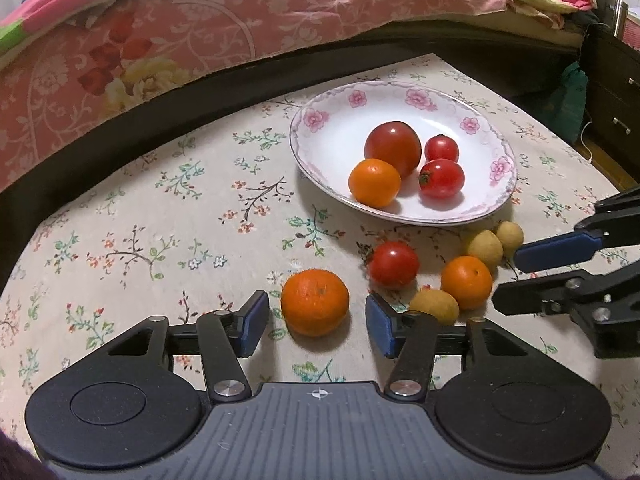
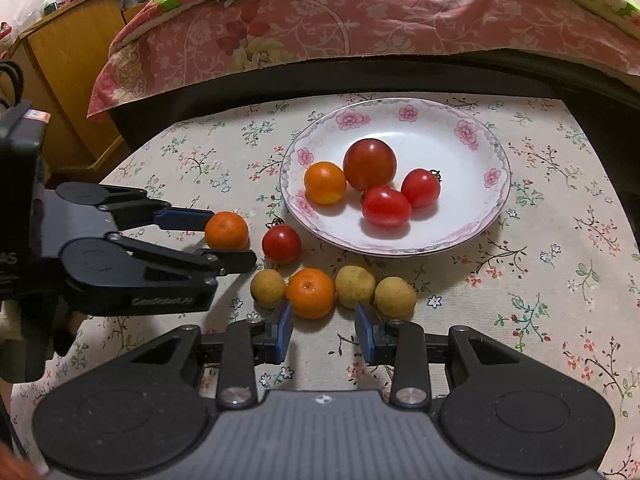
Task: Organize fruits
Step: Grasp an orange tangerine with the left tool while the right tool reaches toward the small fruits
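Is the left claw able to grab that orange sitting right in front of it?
Probably yes. The left claw is open, and the orange sits on the cloth between its two fingers with nothing in the way; the small tomato and other fruit lie off to the side.

home bedrm | bed [image 1: 240, 20] w/ floral quilt [image 2: 400, 20] | wood cabinet [image 2: 72, 72]

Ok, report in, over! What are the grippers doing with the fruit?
Left gripper open around orange on the cloth. Right gripper open, empty, before second orange. Plate holds four fruits. Path clear.
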The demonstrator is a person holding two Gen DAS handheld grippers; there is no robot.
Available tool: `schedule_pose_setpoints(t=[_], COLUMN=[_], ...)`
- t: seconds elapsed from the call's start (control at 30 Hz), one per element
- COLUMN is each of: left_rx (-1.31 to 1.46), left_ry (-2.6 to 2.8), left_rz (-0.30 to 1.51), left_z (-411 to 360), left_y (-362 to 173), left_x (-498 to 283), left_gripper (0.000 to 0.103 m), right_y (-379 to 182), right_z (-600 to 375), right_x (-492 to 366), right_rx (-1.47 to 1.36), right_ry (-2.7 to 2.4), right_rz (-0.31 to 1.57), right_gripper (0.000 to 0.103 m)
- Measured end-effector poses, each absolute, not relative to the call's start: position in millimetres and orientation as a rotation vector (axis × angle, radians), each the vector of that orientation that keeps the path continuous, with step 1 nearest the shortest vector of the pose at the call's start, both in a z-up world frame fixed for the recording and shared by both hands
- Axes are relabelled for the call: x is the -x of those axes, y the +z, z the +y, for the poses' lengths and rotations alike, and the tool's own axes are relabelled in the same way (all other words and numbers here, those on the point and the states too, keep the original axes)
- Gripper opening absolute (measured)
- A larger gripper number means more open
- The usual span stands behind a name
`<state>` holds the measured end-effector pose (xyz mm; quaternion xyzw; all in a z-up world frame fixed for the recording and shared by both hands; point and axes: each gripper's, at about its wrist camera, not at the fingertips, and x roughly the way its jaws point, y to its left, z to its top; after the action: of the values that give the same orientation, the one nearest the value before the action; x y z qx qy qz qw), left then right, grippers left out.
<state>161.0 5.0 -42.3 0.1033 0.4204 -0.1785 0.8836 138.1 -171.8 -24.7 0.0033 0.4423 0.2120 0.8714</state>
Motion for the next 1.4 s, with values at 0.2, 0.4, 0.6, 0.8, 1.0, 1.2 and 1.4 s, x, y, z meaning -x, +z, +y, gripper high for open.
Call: schedule_pose_setpoints(t=[0.2, 0.4, 0.6, 0.8, 1.0, 1.2, 1.4], left_rx=[-0.181, -0.199, -0.184, -0.166, -0.154, -0.153, -0.185], left_ry=[-0.36, -0.364, -0.379, -0.42, -0.445, -0.457, -0.458], left_rz=[0.877, 0.878, 0.884, 0.9, 0.928, 0.93, 0.926], left_z=[7, 5, 12, 14, 15, 14, 11], left_y=[-43, -41, -35, -33, -38, -38, -39], left_x=[-166, -164, -155, -147, -139, -138, -133], left_gripper=[0.049, 0.044, 0.044, 0.044, 0.045, 0.045, 0.046], right_y=[-28, -28, -29, -35, -40, -41, -40], right_z=[-175, -183, -188, -189, -190, -184, -176], right_x=[-139, -141, -144, -152, -160, -162, -156], right_rx=[-0.006, -0.006, 0.021, 0.057, 0.09, 0.116, 0.174], right_ry=[0.435, 0.407, 0.372, 0.36, 0.358, 0.372, 0.39], right_rz=[0.936, 0.927, 0.919, 0.92, 0.915, 0.904, 0.907], right_gripper=[0.034, 0.034, 0.034, 0.034, 0.034, 0.034, 0.026])
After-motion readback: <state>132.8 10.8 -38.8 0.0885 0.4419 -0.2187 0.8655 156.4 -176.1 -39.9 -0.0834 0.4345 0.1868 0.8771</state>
